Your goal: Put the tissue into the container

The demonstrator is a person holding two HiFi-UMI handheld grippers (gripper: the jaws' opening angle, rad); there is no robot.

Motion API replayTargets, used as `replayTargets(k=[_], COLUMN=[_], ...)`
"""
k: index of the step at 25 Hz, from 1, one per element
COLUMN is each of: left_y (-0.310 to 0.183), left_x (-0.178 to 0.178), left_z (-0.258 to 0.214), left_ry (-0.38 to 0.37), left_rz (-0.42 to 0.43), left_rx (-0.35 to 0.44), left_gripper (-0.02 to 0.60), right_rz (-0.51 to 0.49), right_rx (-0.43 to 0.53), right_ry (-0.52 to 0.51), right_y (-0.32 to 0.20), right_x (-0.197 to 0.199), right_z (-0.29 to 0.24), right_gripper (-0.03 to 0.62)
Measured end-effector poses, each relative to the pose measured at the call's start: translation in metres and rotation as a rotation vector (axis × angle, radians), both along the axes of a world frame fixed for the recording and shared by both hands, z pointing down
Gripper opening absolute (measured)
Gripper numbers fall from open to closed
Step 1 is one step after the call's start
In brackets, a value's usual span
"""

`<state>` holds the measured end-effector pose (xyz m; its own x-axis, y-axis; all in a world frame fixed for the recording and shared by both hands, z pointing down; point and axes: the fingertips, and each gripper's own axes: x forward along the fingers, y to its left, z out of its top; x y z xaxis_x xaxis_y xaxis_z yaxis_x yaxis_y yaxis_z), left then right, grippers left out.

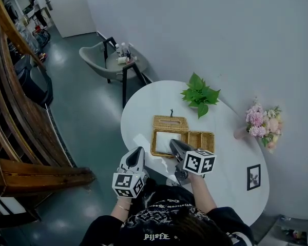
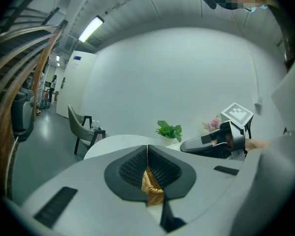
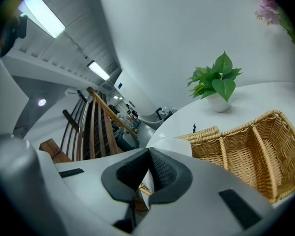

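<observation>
Person in a black printed shirt (image 1: 164, 222) works 2 grippers at a round white table (image 1: 231, 158). Right gripper (image 1: 173, 143), jaws pinched shut on the white tissue (image 1: 162, 141), reaches into the wicker container (image 1: 203, 139) at its 9 o'clock compartment. Left gripper (image 1: 137, 151), closed and empty, hovers at the container's 8 o'clock.

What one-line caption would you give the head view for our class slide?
Right gripper holds a white tissue at a wicker basket on a round table.
</observation>
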<state>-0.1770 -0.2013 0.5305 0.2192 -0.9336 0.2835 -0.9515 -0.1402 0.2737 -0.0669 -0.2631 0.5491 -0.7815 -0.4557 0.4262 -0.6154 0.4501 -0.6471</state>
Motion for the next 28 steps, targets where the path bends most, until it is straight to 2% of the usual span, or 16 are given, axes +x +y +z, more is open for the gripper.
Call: replayTargets(k=[28], left_y=[-0.006], left_x=[-0.006], left_z=[0.001], left_ry=[-0.028], left_rz=[-0.005], left_rx=[-0.013], left_gripper=[0.026], right_rz=[0.008], right_rx=[-0.102], right_ry=[0.075], right_y=[-0.014], right_x=[-0.002], right_z=[0.041], right_gripper=[0.025])
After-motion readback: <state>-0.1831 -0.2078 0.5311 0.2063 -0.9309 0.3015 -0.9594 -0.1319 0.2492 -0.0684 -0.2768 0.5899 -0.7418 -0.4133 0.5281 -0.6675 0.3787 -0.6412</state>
